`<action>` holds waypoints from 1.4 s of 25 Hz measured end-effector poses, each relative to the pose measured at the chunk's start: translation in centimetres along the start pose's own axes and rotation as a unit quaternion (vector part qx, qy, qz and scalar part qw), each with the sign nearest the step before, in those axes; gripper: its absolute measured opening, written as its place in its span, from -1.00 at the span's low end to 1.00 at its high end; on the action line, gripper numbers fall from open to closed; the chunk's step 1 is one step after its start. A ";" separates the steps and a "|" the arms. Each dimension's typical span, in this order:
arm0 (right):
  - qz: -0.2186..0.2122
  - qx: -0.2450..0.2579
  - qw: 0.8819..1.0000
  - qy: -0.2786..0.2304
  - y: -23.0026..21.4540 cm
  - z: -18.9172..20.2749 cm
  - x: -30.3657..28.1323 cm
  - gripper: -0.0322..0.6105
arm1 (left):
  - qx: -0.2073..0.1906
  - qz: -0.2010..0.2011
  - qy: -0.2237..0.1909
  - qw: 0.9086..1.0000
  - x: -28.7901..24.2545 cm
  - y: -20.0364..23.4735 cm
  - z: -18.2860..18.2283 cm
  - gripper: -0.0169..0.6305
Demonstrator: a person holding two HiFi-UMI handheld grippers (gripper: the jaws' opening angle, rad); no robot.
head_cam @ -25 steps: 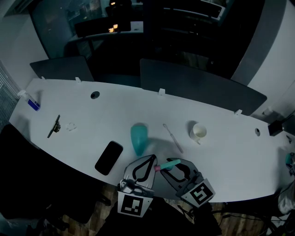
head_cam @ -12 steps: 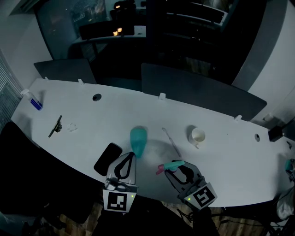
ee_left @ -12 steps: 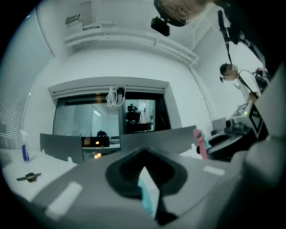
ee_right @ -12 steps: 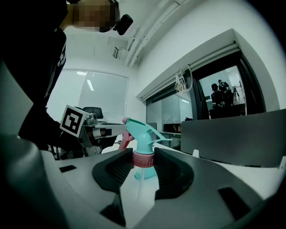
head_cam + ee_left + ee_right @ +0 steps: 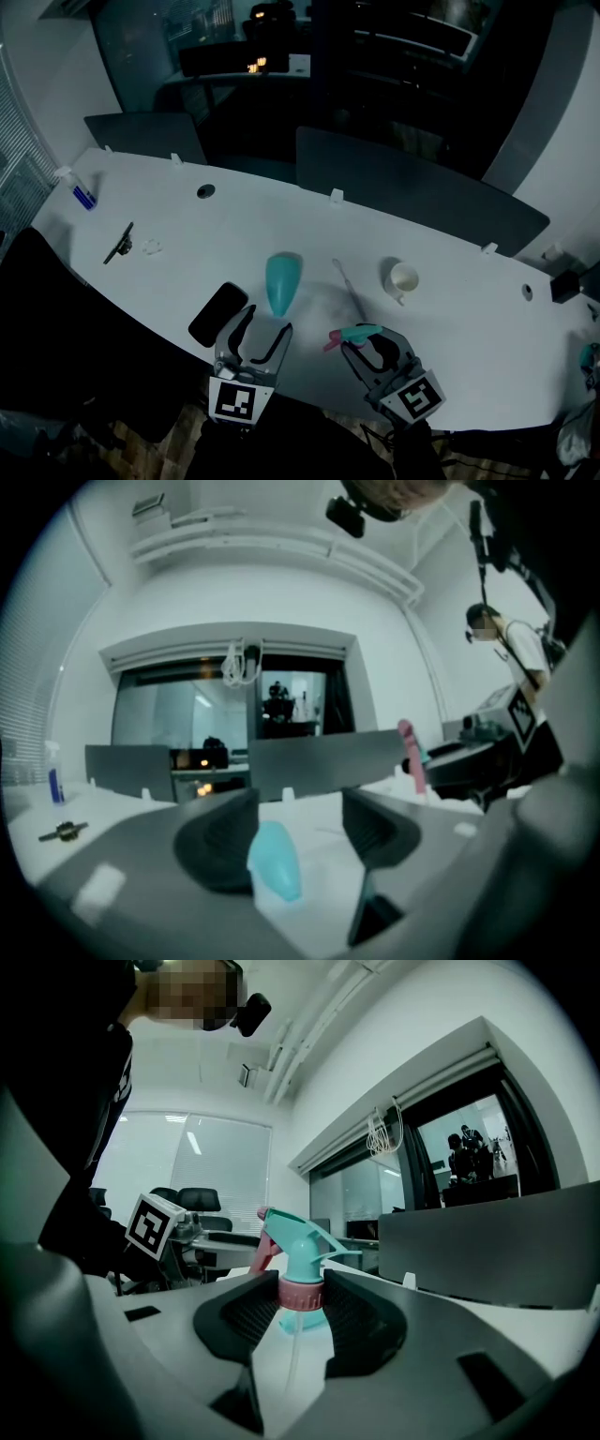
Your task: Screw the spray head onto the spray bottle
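A teal spray bottle (image 5: 281,281) lies on its side on the white table (image 5: 469,309), with no head on it. My left gripper (image 5: 266,324) sits just short of the bottle's near end. Its jaws have just been opening and touch nothing. In the left gripper view the bottle (image 5: 275,860) shows low in the gap of the left gripper (image 5: 300,817). My right gripper (image 5: 368,343) is shut on the pink collar of the teal spray head (image 5: 354,333), holding it upright above the table's near edge. In the right gripper view the spray head (image 5: 298,1255) stands between the pads of the right gripper (image 5: 302,1299).
A black phone (image 5: 218,314) lies left of the bottle. A thin white stick (image 5: 349,289) and a white cup (image 5: 403,278) lie to the right. Far left are a small blue-labelled bottle (image 5: 82,195) and a dark tool (image 5: 118,244). Dark dividers (image 5: 412,187) line the far edge.
My left gripper has drawn away from the spray head to the left and its jaws have opened. The right gripper with the spray head has shifted slightly right.
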State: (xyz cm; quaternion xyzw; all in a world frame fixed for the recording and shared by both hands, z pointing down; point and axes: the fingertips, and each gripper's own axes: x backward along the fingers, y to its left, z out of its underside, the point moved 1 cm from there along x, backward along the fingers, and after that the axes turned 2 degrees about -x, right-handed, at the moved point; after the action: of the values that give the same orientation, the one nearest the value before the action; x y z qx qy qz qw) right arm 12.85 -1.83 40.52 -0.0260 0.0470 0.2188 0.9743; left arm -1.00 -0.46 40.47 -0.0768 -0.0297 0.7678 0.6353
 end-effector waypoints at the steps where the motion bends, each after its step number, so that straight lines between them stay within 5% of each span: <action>1: -0.002 -0.002 1.000 -0.001 -0.1 0.0 0.0 -0.42 | -0.004 0.006 0.008 1.000 0.0 0.0 0.4 -0.08; 6: 0.000 -0.016 1.000 -0.003 -0.1 0.3 -0.5 -0.42 | -0.020 0.015 0.043 0.999 -0.1 0.8 2.1 0.15; 10: 0.015 -0.034 0.999 -0.002 -0.3 1.1 -1.8 -0.42 | 0.008 0.023 0.068 0.997 -1.0 1.8 4.5 0.21; 22: 0.125 -0.048 0.991 -0.006 -1.3 0.8 -5.9 -0.41 | 0.038 0.108 0.163 0.980 -6.8 2.2 12.6 0.30; 35: 0.200 -0.039 0.979 0.006 0.1 1.1 -7.7 -0.41 | 0.003 0.143 0.188 0.972 -9.0 1.3 15.0 0.30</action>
State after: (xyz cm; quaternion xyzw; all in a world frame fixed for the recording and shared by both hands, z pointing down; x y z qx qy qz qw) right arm 6.03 -4.95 42.42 -0.0558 0.0486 0.4109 0.9087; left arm -3.00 -8.75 55.82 -0.2218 0.1039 0.8223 0.5136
